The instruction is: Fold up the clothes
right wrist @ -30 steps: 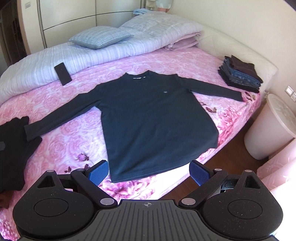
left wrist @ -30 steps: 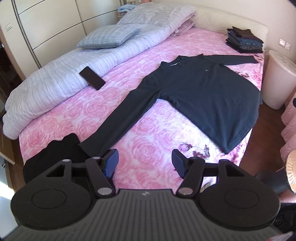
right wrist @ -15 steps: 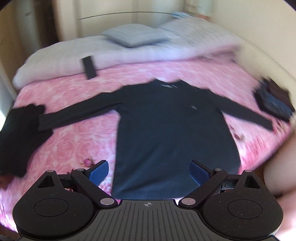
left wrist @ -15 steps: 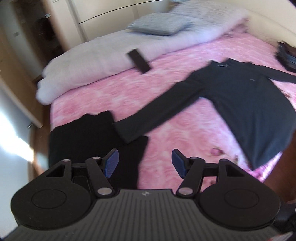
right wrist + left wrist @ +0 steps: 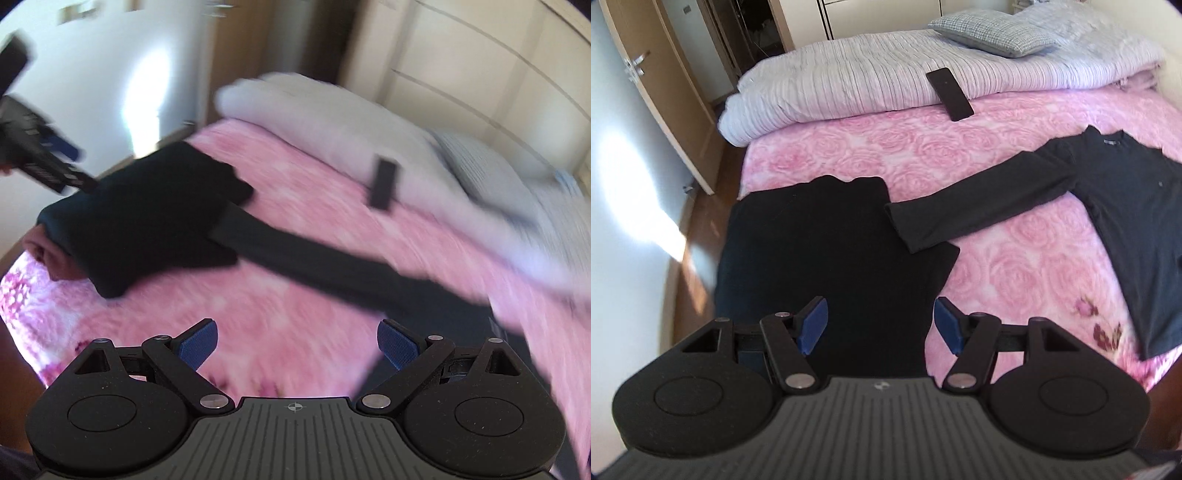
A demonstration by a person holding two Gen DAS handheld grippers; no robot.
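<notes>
A dark long-sleeved shirt (image 5: 1126, 206) lies flat on the pink rose-patterned bed (image 5: 1015, 266), one sleeve (image 5: 971, 210) stretched toward a black garment (image 5: 820, 254) heaped at the bed's near left corner. The sleeve's cuff rests on that garment. My left gripper (image 5: 881, 325) hovers open over the black garment, nothing between its blue pads. In the blurred right wrist view the black garment (image 5: 147, 214) and sleeve (image 5: 332, 262) appear; my right gripper (image 5: 297, 345) is open above bare sheet. The left gripper (image 5: 55, 162) shows at that view's left edge.
A striped duvet (image 5: 886, 81) with a checked pillow (image 5: 993, 33) is rolled along the bed's far side, a black phone (image 5: 949, 94) leaning on it. Wooden floor (image 5: 698, 229), a door and wardrobes lie left of the bed.
Both views have swung left, from the spread shirt to the black garment at the bed's corner. The folded stack and bin left view. Both grippers stayed open.
</notes>
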